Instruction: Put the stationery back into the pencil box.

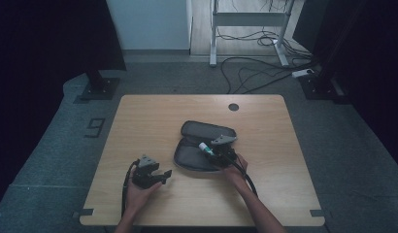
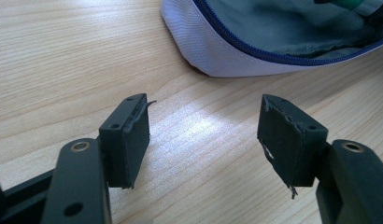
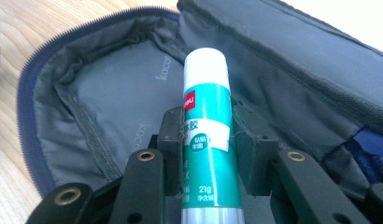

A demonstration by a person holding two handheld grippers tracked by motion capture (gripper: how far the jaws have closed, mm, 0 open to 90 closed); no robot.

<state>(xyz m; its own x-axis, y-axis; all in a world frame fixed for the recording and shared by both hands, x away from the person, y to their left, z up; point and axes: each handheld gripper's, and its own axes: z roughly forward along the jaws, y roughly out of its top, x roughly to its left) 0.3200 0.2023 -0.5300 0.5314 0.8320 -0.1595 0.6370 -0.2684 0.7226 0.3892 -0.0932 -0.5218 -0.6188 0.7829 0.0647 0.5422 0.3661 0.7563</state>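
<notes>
Over the open grey fabric pencil case (image 3: pixel 110 107), a green-and-white cylindrical glue stick (image 3: pixel 207 135) is clamped between the narrowed jaws of the right gripper (image 3: pixel 208 140). Smooth lining and a blue zip are seen; contents, possibly none, are poorly shown. Jaws of the left gripper (image 2: pixel 203 135) are held apart, empty, above the wooden table (image 2: pixel 63 60).
</notes>
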